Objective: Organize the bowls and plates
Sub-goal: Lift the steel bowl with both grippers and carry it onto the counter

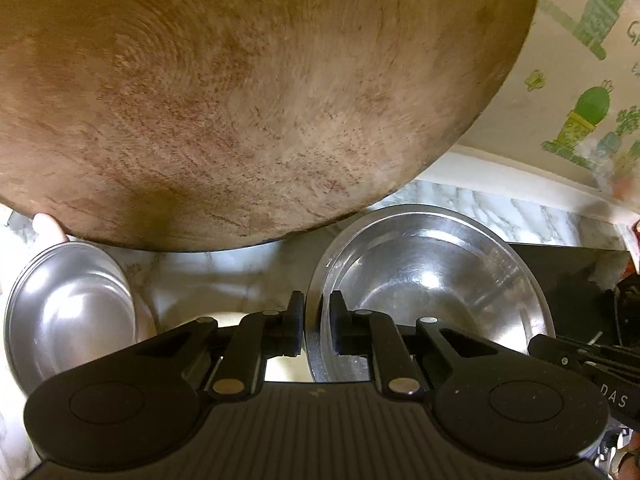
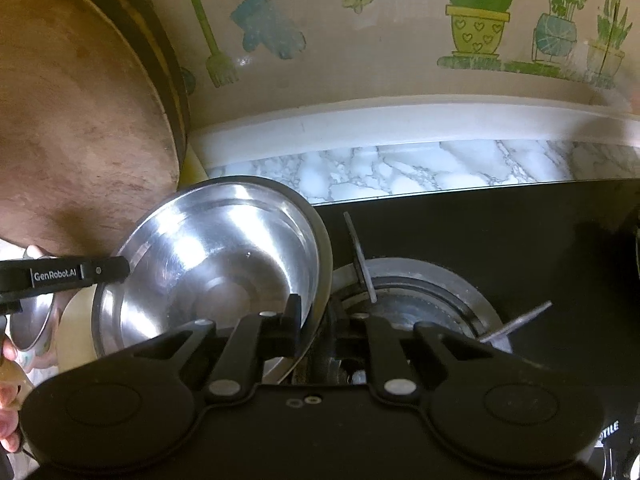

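Between both claws, a shiny, empty steel bowl (image 1: pixel 432 276).

A large, shiny steel bowl (image 1: pixel 432 276), empty and tilted, sits right of a smaller steel bowl (image 1: pixel 72 312) on the marble counter, beside the black stove.

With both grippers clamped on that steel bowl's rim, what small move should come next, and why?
Probably a short, level lift. The left gripper and right gripper pinch opposite sides of the steel bowl, which sits half over the stove burner. Raising it evenly clears the burner prongs before carrying it toward the smaller bowl.
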Demonstrator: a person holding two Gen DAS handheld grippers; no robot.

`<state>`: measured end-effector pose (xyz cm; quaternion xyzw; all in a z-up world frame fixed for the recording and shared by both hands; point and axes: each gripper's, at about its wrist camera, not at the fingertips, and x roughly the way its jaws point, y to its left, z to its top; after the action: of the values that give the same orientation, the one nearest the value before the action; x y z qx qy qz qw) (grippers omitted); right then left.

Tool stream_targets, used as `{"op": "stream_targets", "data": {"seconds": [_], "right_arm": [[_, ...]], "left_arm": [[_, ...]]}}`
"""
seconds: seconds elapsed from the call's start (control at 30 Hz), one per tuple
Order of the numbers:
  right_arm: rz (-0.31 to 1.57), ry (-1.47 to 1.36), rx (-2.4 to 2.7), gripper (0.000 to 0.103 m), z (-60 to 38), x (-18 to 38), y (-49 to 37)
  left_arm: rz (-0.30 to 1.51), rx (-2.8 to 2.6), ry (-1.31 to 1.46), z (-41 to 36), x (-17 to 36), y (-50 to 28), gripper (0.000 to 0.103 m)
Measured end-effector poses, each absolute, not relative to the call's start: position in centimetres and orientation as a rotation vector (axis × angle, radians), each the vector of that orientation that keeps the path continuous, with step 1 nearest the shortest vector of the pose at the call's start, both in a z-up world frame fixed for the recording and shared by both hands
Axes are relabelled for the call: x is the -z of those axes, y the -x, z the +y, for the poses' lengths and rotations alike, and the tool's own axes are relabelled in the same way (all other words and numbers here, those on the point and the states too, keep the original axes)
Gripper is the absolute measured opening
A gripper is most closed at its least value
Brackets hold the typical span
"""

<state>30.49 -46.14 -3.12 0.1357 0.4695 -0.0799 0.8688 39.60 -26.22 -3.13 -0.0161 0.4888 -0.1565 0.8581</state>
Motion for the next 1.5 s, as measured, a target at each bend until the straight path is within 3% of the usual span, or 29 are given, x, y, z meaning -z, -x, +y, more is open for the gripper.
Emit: {"op": "stream_targets", "data": {"seconds": [0.67,1.5], "right_arm": [[0.865,-0.279,0.079,0.013,-42.2,-3.5,-23.6],[0.87,-0.196,-0.183,0.012,-24.2,-4.9,-19.1]], "left_arm": [[0.903,0.281,0.1,-18.3,-4.0,-31.0,0.012],[0.865,0.071,0.234,3.2,-5.9,-18.6,0.012]]}}
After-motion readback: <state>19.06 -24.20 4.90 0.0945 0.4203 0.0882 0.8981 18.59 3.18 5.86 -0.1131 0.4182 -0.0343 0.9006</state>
